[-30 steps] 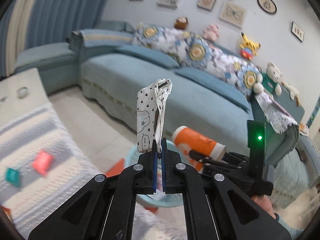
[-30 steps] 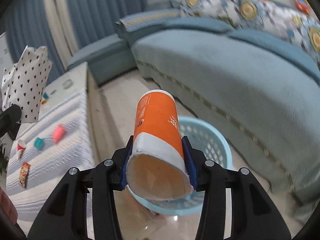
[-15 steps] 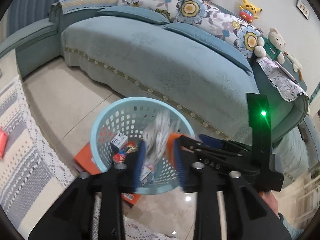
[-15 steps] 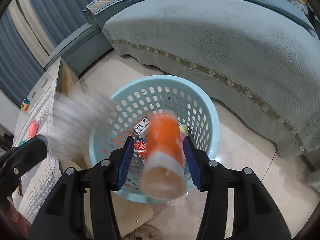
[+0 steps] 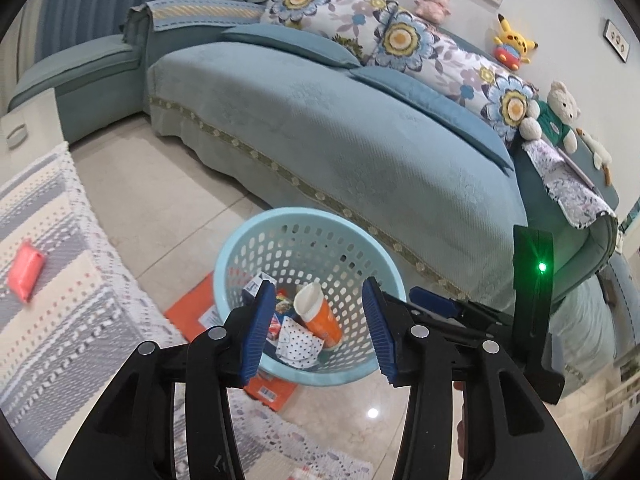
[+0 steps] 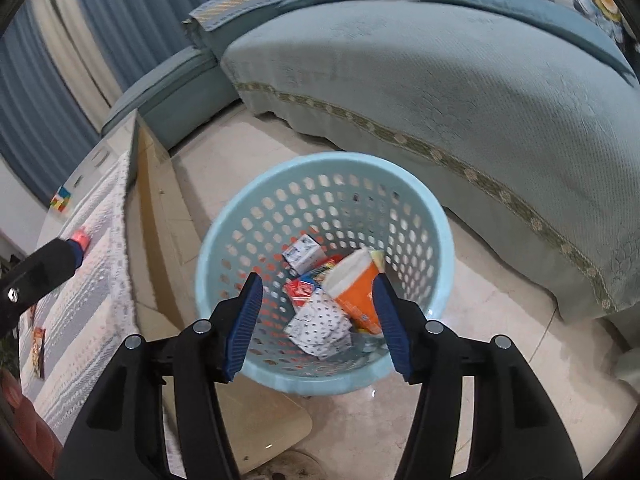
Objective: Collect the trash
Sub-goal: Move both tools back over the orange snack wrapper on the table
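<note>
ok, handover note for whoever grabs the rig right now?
Left tool: open, empty, jaws just opened, above the basket.
Right tool: open, empty, over the same basket.
Done: orange cup and spotted paper bag now lie in the basket with earlier wrappers.
Left: pink packet and a snack wrapper on the striped table cloth.

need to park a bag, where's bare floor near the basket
Bare tile lies between the basket and the sofa, and back between sofa and striped cloth. Crowded: the orange sheet under the basket, and inside it the cup and wrappers.
</note>
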A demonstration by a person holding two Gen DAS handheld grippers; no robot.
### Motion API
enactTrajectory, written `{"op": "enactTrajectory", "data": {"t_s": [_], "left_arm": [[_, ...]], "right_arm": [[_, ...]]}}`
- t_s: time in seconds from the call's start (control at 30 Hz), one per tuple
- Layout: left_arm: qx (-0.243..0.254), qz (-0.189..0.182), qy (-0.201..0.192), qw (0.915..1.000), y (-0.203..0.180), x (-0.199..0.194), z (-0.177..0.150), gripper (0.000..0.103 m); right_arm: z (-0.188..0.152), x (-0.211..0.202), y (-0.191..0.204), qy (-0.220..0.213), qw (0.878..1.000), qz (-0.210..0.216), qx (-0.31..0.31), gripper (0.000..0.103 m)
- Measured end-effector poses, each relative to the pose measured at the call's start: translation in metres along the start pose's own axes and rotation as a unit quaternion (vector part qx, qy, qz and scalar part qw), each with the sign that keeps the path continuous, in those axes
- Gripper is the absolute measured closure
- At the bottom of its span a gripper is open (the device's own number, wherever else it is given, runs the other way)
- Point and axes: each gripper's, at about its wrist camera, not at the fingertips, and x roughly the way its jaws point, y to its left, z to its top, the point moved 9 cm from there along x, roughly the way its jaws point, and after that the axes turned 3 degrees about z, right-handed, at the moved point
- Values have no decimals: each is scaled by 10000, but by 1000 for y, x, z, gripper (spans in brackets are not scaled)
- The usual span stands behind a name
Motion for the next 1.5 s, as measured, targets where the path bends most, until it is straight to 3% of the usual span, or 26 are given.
{"op": "enactTrajectory", "data": {"t_s": [0.23,0.47,0.63,0.7,0.83,0.97,1.23,1.5], "left_arm": [[-236,172,-477,9984,29,-58,12,59],[-629,626,-975,9913,86,-132,5,54],[-1023,1332,-1263,9777,149,-187,-22,49],[-1244,1627,-1290,9703,178,-206,-38,47],[-1581,2310,-1154,9530,235,-232,-74,40],[-1803,2903,-572,9380,285,-232,-114,38],[-2057,3125,102,9273,334,-206,-166,37],[-1958,3415,248,9189,344,-195,-177,31]], "right_arm": [[15,-25,60,-360,9976,309,-513,49],[13,-37,136,-521,9894,720,-1145,49],[0,-37,192,-662,9796,940,-1647,49],[-11,-30,215,-478,9754,1102,-1846,50],[-29,-24,248,-394,9676,1213,-2181,50],[-45,-14,274,-240,9633,1351,-2309,50],[-73,15,300,151,9593,1387,-2457,50],[-84,30,312,325,9556,1345,-2602,50]]}}
